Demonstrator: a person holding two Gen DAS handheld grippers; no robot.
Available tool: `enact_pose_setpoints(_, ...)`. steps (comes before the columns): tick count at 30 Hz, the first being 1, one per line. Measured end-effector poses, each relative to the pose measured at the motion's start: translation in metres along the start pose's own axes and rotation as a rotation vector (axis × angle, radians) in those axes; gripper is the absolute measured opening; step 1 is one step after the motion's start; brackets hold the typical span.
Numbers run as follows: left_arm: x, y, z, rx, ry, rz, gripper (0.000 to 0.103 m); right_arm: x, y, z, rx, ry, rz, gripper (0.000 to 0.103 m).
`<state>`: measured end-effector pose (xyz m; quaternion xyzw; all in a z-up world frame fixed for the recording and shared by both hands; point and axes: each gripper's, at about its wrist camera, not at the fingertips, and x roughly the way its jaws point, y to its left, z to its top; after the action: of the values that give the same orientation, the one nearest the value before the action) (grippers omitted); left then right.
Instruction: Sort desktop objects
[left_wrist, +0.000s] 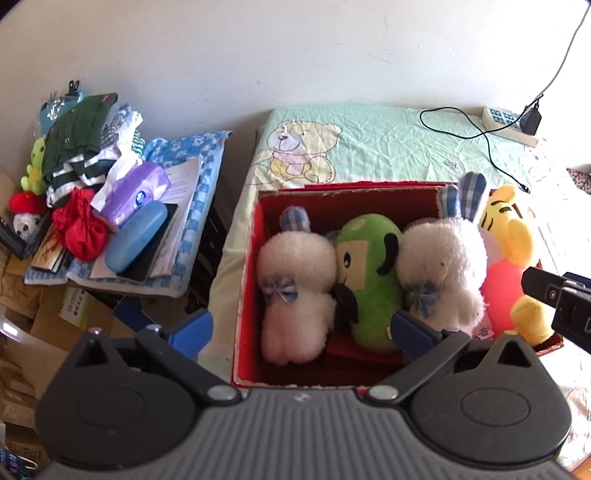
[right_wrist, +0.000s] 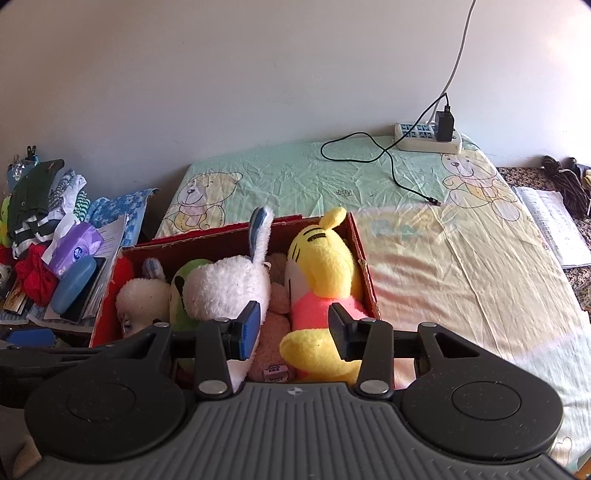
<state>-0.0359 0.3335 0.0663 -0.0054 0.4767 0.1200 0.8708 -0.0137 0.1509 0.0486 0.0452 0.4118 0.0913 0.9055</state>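
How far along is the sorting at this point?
Done: four plush toys fill the red box, including the green one and the yellow tiger. In hand: nothing; left tongs and right tongs are open over it. Left: the side-table pile, such as the blue glasses case.

Hardly any lettering legible. Small dark embroidered mark, perhaps "MM", on the wrinkled pale green bear-print bedsheet (right_wrist: 343, 192), centre of the right wrist view; too small to be sure. Printed pink tag (right_wrist: 275, 370) on the pink plush toy, lower centre, with dark characters too blurred to read. Round blue logo on the purple tissue pack (left_wrist: 142, 194), left of the left wrist view, unreadable. Printed lines on the white paper sheets (right_wrist: 554, 225), right edge, illegible.
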Motion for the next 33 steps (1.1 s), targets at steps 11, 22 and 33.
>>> enact_pose_setpoints(11, 0.012, -0.003, 0.011, -0.010, 0.022, 0.023, 0.102, 0.007, -0.001, 0.017, 0.012, -0.012, -0.025, 0.074)
enact_pose_setpoints(22, 0.036, 0.010, 0.010, -0.078, 0.078, -0.026, 0.103, 0.030, 0.014, 0.022, -0.047, 0.038, -0.044, 0.078)
enact_pose_setpoints(33, 0.045, 0.012, 0.009, -0.090, 0.079, -0.048, 0.102, 0.036, 0.013, 0.023, -0.058, 0.047, -0.054, 0.078)
